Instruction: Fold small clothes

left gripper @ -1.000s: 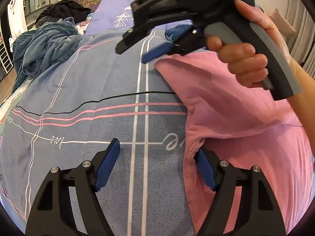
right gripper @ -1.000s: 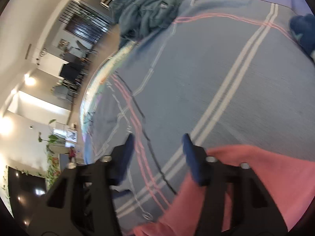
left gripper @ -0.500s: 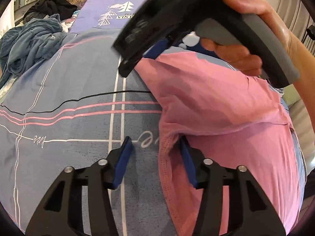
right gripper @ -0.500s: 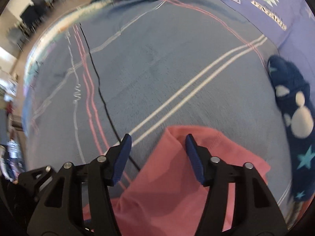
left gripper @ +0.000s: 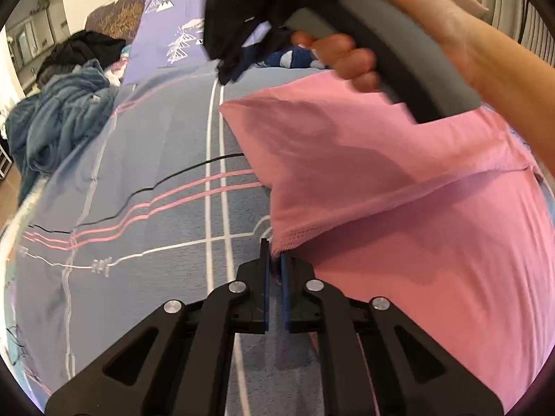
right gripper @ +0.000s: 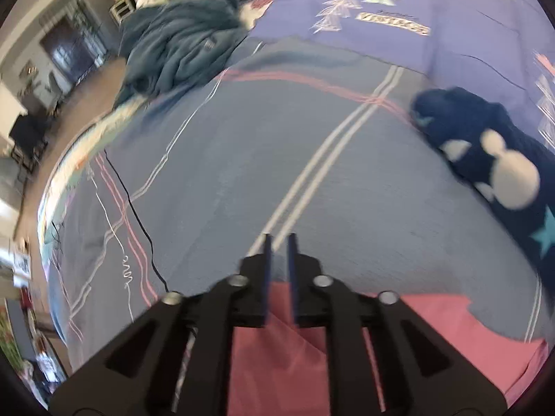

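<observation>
A pink garment [left gripper: 399, 225] lies spread on the grey-blue striped bed cover [left gripper: 156, 173], one layer folded over another. My left gripper [left gripper: 274, 253] is closing on the stitched hem corner at its near left edge, and the cloth runs in between the pads. A hand [left gripper: 347, 55] holds my right gripper [left gripper: 229, 69] just above the garment's far corner, which lies flat. In the right wrist view my right gripper [right gripper: 278, 242] is closing with a narrow gap. Bare bed cover [right gripper: 242, 173] shows between its tips. The pink garment [right gripper: 451, 329] lies further back, under the finger bases.
A crumpled teal blanket [left gripper: 59, 118] [right gripper: 180, 45] and black clothes [left gripper: 86, 48] are heaped at the far left of the bed. A dark blue item with stars [right gripper: 485, 159] lies to the right. A purple cover with tree prints [right gripper: 416, 17] is behind. The bed edge and floor [right gripper: 69, 104] are at left.
My left jaws went from wide apart to nearly together around the pink hem. My right jaws narrowed and tipped up; the pink corner, between them before, now sits behind the tips.
</observation>
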`<state>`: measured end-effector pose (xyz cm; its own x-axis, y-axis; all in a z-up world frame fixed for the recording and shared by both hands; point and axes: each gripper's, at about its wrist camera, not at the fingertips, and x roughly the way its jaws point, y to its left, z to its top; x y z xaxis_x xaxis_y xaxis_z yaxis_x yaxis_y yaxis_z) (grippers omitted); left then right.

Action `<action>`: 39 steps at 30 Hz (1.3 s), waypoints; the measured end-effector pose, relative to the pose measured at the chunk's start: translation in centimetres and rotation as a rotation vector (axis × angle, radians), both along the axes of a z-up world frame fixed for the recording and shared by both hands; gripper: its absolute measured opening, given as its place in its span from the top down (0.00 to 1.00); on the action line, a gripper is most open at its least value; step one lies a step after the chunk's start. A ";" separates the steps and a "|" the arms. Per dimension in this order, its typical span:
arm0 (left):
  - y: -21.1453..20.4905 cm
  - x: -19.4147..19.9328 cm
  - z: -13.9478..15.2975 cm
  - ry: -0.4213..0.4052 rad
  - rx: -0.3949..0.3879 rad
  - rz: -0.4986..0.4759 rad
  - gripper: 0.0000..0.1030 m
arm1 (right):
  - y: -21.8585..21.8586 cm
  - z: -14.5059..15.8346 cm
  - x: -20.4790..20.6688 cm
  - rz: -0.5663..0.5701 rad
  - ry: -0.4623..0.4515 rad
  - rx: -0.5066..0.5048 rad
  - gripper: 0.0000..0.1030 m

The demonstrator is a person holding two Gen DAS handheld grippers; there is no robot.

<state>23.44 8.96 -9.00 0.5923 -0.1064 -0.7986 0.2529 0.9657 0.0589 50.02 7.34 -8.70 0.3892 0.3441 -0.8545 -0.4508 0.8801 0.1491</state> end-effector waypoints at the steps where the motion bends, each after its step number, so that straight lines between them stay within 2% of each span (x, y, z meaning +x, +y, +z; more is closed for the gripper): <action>1: 0.2 -0.1 0.2 -0.004 -0.002 0.011 0.87 | -0.9 0.6 -0.5 -0.006 -0.015 0.004 0.83; 4: 1.2 0.2 0.9 -0.020 -0.053 0.028 0.84 | -4.2 1.6 -3.3 0.011 -0.026 0.022 0.83; 6: 2.1 -0.1 2.2 -0.042 -0.157 0.034 0.84 | -7.1 1.4 -6.1 0.028 -0.001 0.060 0.83; 9: 2.9 -0.5 3.4 -0.053 -0.372 -0.013 0.84 | -12.0 -0.4 -11.2 0.008 0.030 0.088 0.81; 11: 2.7 -0.2 2.9 -0.024 -0.417 -0.030 0.84 | -15.4 -2.5 -14.0 -0.061 0.072 0.074 0.78; 12: 2.4 -0.1 2.4 -0.012 -0.393 -0.014 0.83 | -16.7 -3.4 -14.8 -0.100 0.089 0.068 0.82; 14: 1.7 0.9 0.8 0.014 -0.288 0.028 0.83 | -20.7 -4.0 -17.3 -0.172 0.067 0.195 0.85; 15: 1.0 1.4 -0.4 0.046 -0.233 0.029 0.83 | -21.9 -4.0 -18.1 -0.208 0.074 0.220 0.85; 17: 0.3 1.3 -0.4 0.007 -0.185 0.017 0.83 | -24.7 -3.3 -20.1 -0.302 0.057 0.250 0.82; 19: 0.0 1.1 0.1 -0.020 -0.136 0.005 0.83 | -26.8 -2.1 -22.3 -0.358 -0.024 0.256 0.63; 20: -0.1 1.0 0.2 -0.030 -0.113 0.000 0.83 | -27.6 -1.9 -23.3 -0.390 -0.062 0.217 0.46; 21: -0.2 0.8 0.4 -0.044 -0.088 -0.006 0.83 | -28.3 -2.5 -24.0 -0.433 -0.076 0.146 0.43; 22: -0.4 0.7 0.5 -0.058 -0.076 -0.008 0.83 | -28.8 -3.4 -24.2 -0.471 -0.057 0.063 0.45; 23: -0.4 0.5 0.6 -0.066 -0.066 -0.004 0.83 | -29.3 -4.1 -24.7 -0.488 -0.045 0.026 0.62; 24: -0.5 0.5 0.6 -0.076 -0.055 0.002 0.83 | -30.1 -4.0 -25.9 -0.501 -0.071 0.037 0.66; 25: -0.5 0.4 0.9 -0.092 -0.045 0.011 0.82 | -31.3 -3.4 -27.4 -0.517 -0.085 0.096 0.65; 26: -0.6 0.4 1.4 -0.121 -0.030 0.029 0.81 | -33.0 -2.6 -29.0 -0.546 -0.110 0.178 0.58; 27: -0.7 -0.4 2.1 -0.167 -0.027 0.042 0.79 | -34.3 -2.2 -30.5 -0.579 -0.144 0.232 0.45; 29: -1.0 -1.8 3.9 -0.228 -0.107 0.028 0.75 | -38.7 -1.4 -34.4 -0.728 -0.252 0.300 0.36; 31: -2.0 -2.2 5.0 -0.222 -0.184 -0.008 0.70 | -43.2 -1.8 -37.0 -0.865 -0.263 0.319 0.36; 32: -2.7 -2.1 5.3 -0.210 -0.195 -0.027 0.68 | -44.9 -2.2 -37.9 -0.917 -0.246 0.336 0.36; 34: -5.8 -1.7 5.4 -0.179 -0.145 -0.082 0.59 | -48.7 -3.6 -40.3 -1.020 -0.191 0.439 0.42; 36: -8.8 -1.4 5.1 -0.176 -0.074 -0.142 0.58 | -49.6 -4.2 -41.4 -1.006 -0.168 0.507 0.48; 39: -12.5 -0.6 4.3 -0.140 0.008 -0.199 0.58 | -48.3 -3.7 -41.0 -0.894 -0.185 0.542 0.52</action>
